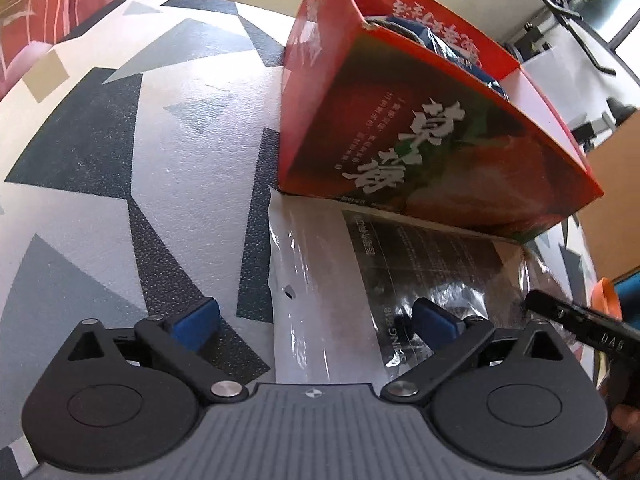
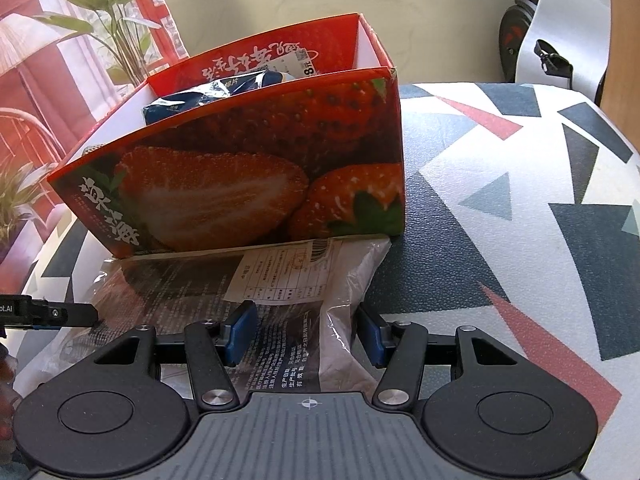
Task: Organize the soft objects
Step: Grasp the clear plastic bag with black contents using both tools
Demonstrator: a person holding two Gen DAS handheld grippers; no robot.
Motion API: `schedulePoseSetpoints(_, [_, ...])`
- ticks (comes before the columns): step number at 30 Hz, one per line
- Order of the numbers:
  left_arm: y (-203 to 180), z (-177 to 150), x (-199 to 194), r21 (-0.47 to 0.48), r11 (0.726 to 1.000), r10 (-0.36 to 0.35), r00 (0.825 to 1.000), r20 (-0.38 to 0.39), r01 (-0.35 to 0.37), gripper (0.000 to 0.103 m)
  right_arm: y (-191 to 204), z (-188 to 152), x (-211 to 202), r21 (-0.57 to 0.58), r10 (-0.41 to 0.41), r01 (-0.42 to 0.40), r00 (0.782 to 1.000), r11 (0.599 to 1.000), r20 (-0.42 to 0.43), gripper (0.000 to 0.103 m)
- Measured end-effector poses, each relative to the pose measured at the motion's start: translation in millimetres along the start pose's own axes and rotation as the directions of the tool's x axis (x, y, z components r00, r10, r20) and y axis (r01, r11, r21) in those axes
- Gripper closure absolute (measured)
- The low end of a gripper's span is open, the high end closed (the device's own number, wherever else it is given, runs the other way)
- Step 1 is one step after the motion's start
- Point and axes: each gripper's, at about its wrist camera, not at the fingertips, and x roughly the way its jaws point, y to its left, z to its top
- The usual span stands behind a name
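A soft clear plastic pack (image 1: 360, 280) with dark print lies flat on the patterned tabletop, its far edge against a red strawberry box (image 1: 420, 132). My left gripper (image 1: 316, 320) is open, its jaws straddling the pack's left end. In the right wrist view my right gripper (image 2: 306, 334) is open around the pack's (image 2: 280, 292) crumpled right end, pads on either side, not visibly squeezing it. The box (image 2: 260, 172) stands open-topped behind the pack and holds a blue packet (image 2: 208, 96). Each gripper's tip shows at the edge of the other's view.
The table (image 2: 520, 208) has a white cover with grey, black and red triangles. A plant (image 2: 108, 12) and red curtain stand behind the box on the left. Stands and equipment (image 1: 568, 8) sit beyond the table's far right.
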Motion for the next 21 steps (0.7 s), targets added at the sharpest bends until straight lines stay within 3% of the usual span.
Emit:
schedulePoseSetpoints(6, [9, 8, -1, -0.064, 0.997, -0.042, 0.999, -0.005, 0.041, 0.001, -6, 7, 5, 0.034, 0.046, -0.044, 0.998, 0.998, -0.041, 0.052])
schedulePoseSetpoints(14, [-10, 15, 10, 0.047, 0.999, 0.019, 0.999, -0.041, -0.017, 0.001, -18, 23, 18, 0.063, 0.106, -0.098, 0.985, 0.993, -0.138, 0.052])
schedulePoseSetpoints(16, [-14, 17, 12, 0.059, 0.998, 0.001, 0.999, -0.045, 0.002, 0.004, -19, 25, 20, 0.064, 0.118, -0.110, 0.981, 0.992, -0.151, 0.053])
schedulePoseSetpoints(17, [-15, 17, 12, 0.060, 0.998, -0.009, 0.999, -0.045, 0.011, 0.010, -19, 25, 20, 0.058, 0.122, -0.115, 0.981, 0.992, -0.153, 0.053])
schedulePoseSetpoints(18, [-17, 18, 11, 0.059, 0.998, -0.026, 0.999, -0.046, 0.029, 0.026, -18, 26, 19, 0.048, 0.126, -0.120, 0.980, 0.992, -0.154, 0.056])
schedulePoseSetpoints(21, [-19, 16, 9, 0.058, 0.998, -0.035, 0.998, -0.042, 0.038, 0.034, -14, 26, 13, 0.020, 0.115, -0.113, 0.983, 0.993, -0.144, 0.065])
